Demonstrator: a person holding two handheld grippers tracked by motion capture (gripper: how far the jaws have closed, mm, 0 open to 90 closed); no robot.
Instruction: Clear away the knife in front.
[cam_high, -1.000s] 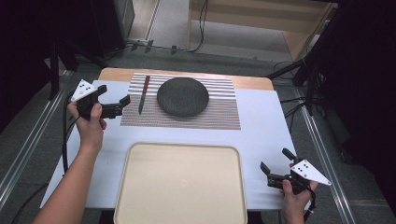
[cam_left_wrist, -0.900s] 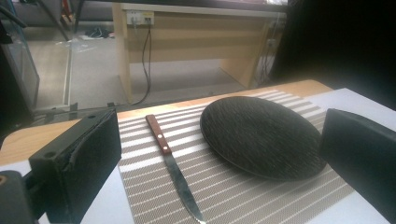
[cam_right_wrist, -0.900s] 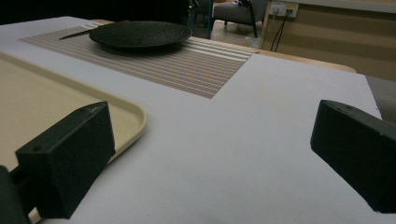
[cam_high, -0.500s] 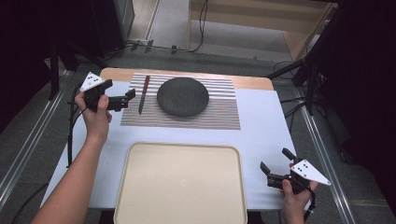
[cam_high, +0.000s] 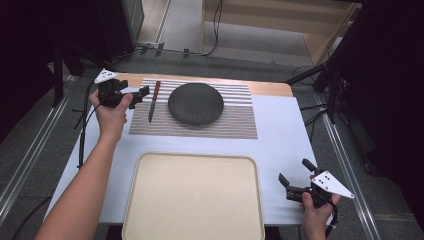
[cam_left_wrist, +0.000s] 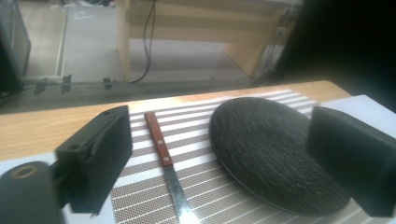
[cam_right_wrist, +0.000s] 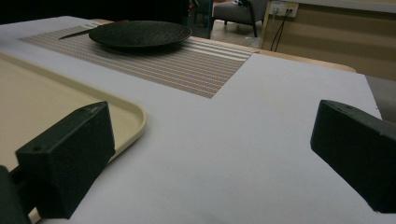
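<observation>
A knife (cam_high: 153, 101) with a red-brown handle (cam_left_wrist: 157, 141) lies on the striped placemat (cam_high: 240, 120), just left of a black plate (cam_high: 195, 103). My left gripper (cam_high: 140, 96) hovers at the mat's far left corner and points at the knife handle. Its jaws have just been closing a little but stand open, with nothing pressed between them. In the left gripper view (cam_left_wrist: 219, 133) the knife and plate (cam_left_wrist: 266, 144) lie ahead between the jaws. My right gripper (cam_high: 295, 171) rests open near the table's front right corner, empty (cam_right_wrist: 219, 135).
A large beige tray (cam_high: 195, 197) sits at the front middle of the white table (cam_high: 285, 140). Its rounded corner (cam_right_wrist: 130, 119) lies left of my right gripper. Cables and a wooden bench stand on the floor beyond the far edge.
My left hand has moved toward the far edge and to the right, closing in on the knife handle. The right hand has stayed where it was.
</observation>
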